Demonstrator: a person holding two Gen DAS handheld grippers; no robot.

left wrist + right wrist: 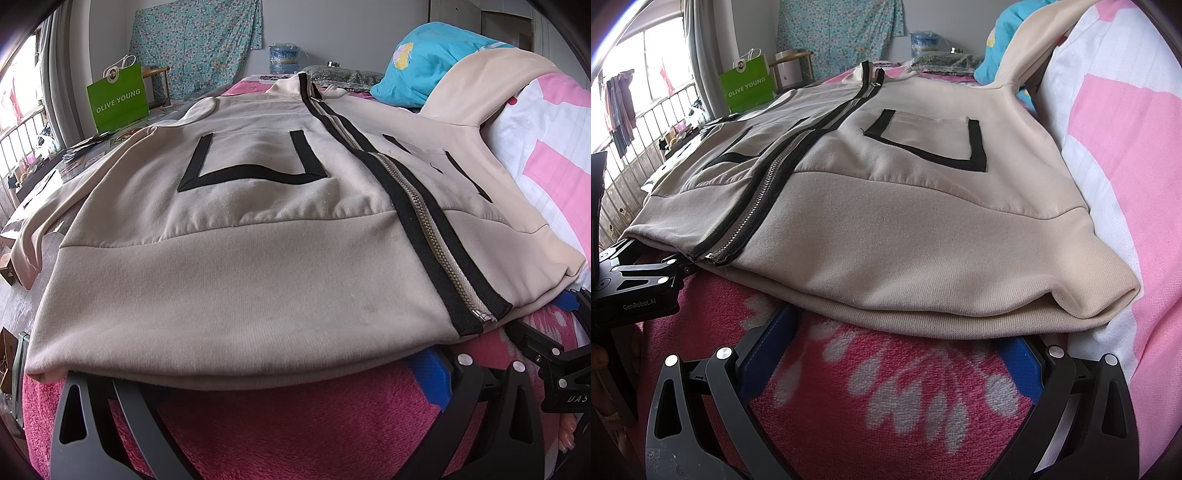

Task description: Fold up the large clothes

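The beige zip-up hoodie with black-trimmed pockets lies flat, zipped, both grippers' jaws spread wide beneath its hem.

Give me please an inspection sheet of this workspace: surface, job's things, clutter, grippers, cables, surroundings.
Surface: bed with pink fleece blanket.
Job's things: beige zip jacket lying flat, front up, zipper closed; right sleeve draped up over the pink-white quilt.
Clutter: blue pillow.
Grippers: left gripper and right gripper both open, fingers at the jacket's hem, tips hidden beneath it.
Cables: nothing seen.
Surroundings: green shopping bag, water jug, floral cloth on the wall, window with railing.
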